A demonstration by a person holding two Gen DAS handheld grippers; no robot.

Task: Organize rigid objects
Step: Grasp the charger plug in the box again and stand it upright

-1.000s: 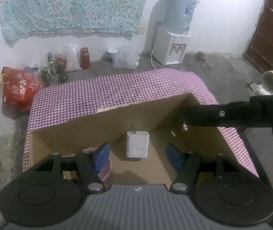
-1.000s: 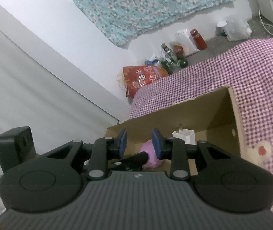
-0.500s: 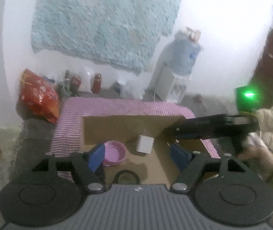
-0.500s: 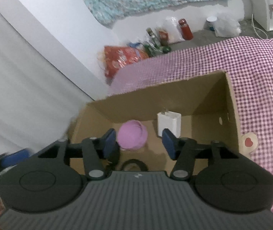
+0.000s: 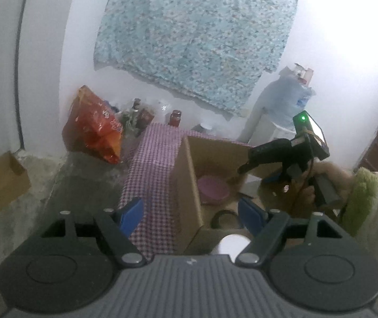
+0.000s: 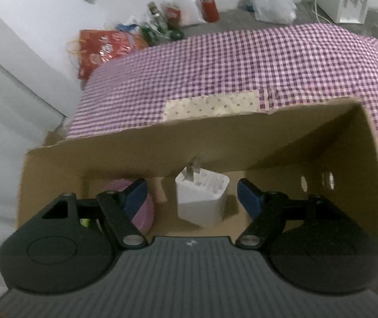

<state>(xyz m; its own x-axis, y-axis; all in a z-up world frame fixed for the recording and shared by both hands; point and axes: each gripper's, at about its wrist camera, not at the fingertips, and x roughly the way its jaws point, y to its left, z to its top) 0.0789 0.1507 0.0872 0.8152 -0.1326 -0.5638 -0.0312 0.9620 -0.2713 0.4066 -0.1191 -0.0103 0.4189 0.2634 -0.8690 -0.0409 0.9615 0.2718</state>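
An open cardboard box (image 6: pixel 242 135) stands on a table with a purple checked cloth (image 6: pixel 215 61). Inside it lie a white plug adapter (image 6: pixel 201 200), a pink bowl (image 6: pixel 142 212) and a black ring (image 5: pixel 224 218). My right gripper (image 6: pixel 191 194) is open inside the box, its jaws on either side of the adapter, apart from it. My left gripper (image 5: pixel 189 210) is open and empty, high above the box's left wall (image 5: pixel 186 185). The left wrist view shows the box, the pink bowl (image 5: pixel 212 189), a white round object (image 5: pixel 232 245) at the near edge, and the right gripper's body (image 5: pixel 287 151) reaching in.
On the floor by the far wall stand a red bag (image 5: pixel 96 129), bottles and jars (image 6: pixel 205 2) and a water dispenser (image 5: pixel 287 106). A small cardboard box (image 5: pixel 0 177) sits on the floor at left. A patterned cloth (image 5: pixel 189 39) hangs on the wall.
My right gripper opened, let go of a black item and moved down into the box over the adapter. My left gripper rose and pulled back to the left, staying open.
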